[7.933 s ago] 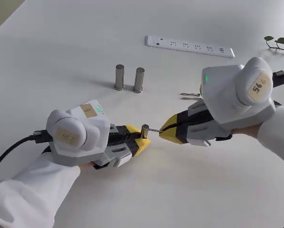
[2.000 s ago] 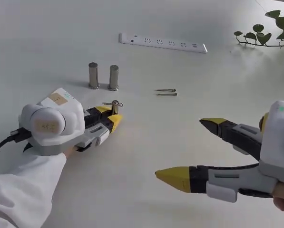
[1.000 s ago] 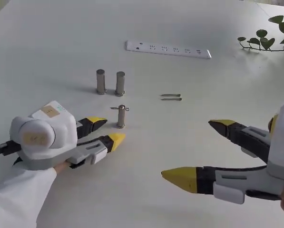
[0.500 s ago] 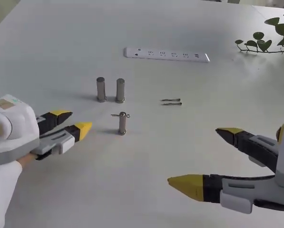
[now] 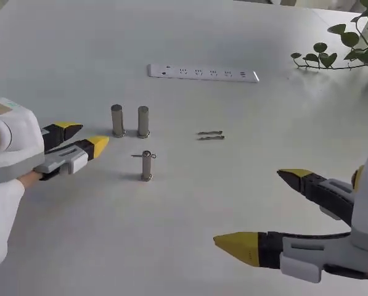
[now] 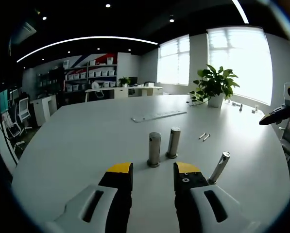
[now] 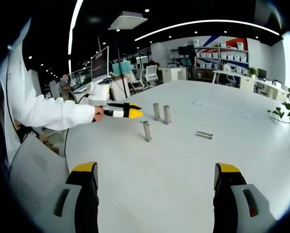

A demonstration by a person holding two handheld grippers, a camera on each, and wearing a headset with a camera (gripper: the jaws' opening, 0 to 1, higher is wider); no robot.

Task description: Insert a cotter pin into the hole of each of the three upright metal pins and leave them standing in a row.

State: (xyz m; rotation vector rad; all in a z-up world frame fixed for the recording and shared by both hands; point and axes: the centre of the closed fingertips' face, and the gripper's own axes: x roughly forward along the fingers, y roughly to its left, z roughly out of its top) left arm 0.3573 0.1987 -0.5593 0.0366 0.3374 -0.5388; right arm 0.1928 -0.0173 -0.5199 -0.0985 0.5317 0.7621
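Observation:
Two bare upright metal pins [image 5: 117, 120] [image 5: 143, 121] stand side by side on the white table. A third upright pin [image 5: 147, 166] stands alone in front of them, with a cotter pin [image 5: 143, 155] through its top hole. Two loose cotter pins [image 5: 210, 135] lie to the right. My left gripper [image 5: 88, 137] is open and holds nothing, left of the pins; in the left gripper view [image 6: 152, 170] the two bare pins [image 6: 154, 149] [image 6: 173, 142] stand just ahead of it and the fitted pin [image 6: 218, 167] off to the right. My right gripper [image 5: 248, 208] is wide open near the front right.
A white power strip [image 5: 202, 73] lies across the back of the table. A leafy plant [image 5: 331, 52] reaches in at the back right. In the right gripper view [image 7: 155, 170] the pins [image 7: 156, 111] and loose cotter pins [image 7: 204, 135] are far ahead.
My left gripper has let go of the pin with the cotter pin, leaving it standing, and drawn back to the left, open. The right gripper stays wide open near the front.

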